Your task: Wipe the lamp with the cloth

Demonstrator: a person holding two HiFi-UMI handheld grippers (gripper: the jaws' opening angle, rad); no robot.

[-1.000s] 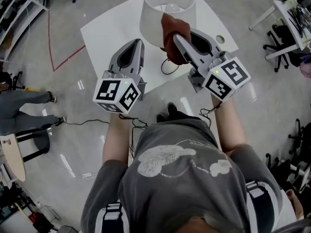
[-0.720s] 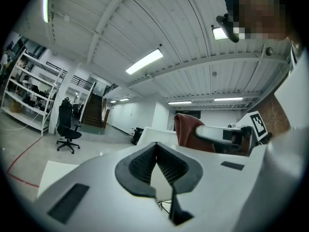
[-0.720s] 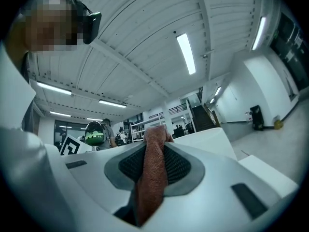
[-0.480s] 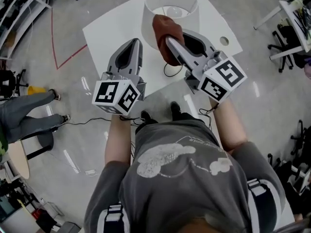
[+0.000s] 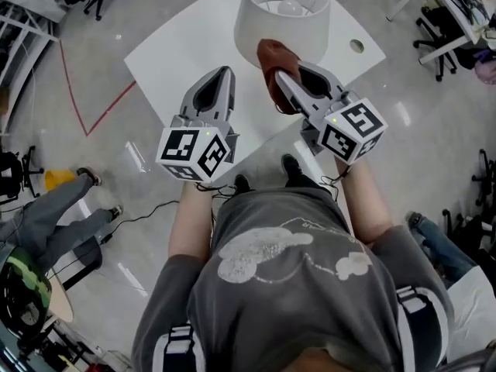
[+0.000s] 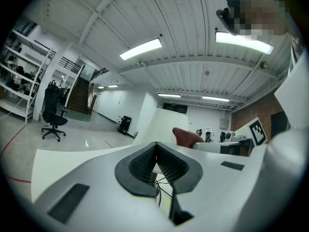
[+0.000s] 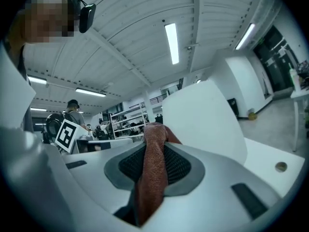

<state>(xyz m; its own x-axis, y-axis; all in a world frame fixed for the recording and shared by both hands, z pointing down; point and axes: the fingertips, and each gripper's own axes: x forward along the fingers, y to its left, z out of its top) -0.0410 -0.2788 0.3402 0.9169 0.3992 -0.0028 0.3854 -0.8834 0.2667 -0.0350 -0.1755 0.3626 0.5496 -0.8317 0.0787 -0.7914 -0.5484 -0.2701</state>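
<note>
A white lamp point(image 5: 283, 15) with a round shade stands on a white table point(image 5: 182, 49); its bulb shows inside the shade. My right gripper point(image 5: 285, 74) is shut on a rust-brown cloth point(image 5: 275, 68), which hangs against the near side of the shade. In the right gripper view the cloth point(image 7: 153, 170) runs between the jaws with the shade point(image 7: 203, 122) just behind. My left gripper point(image 5: 218, 78) is shut with nothing in it, held left of the shade over the table. The left gripper view shows the shade point(image 6: 157, 124) and the cloth point(image 6: 187, 137) beyond its closed jaws.
A black cable point(image 5: 271, 107) loops on the table by the lamp base. A round hole point(image 5: 356, 46) sits near the table's right corner. Office chairs point(image 5: 434, 33) and a desk stand at the right; a person's legs point(image 5: 54, 215) are at the left on the floor.
The cloth and right gripper have slid lower on the shade's near side, from its rim toward its bottom edge. The left gripper has stayed shut beside the lamp. The head view has shifted.
</note>
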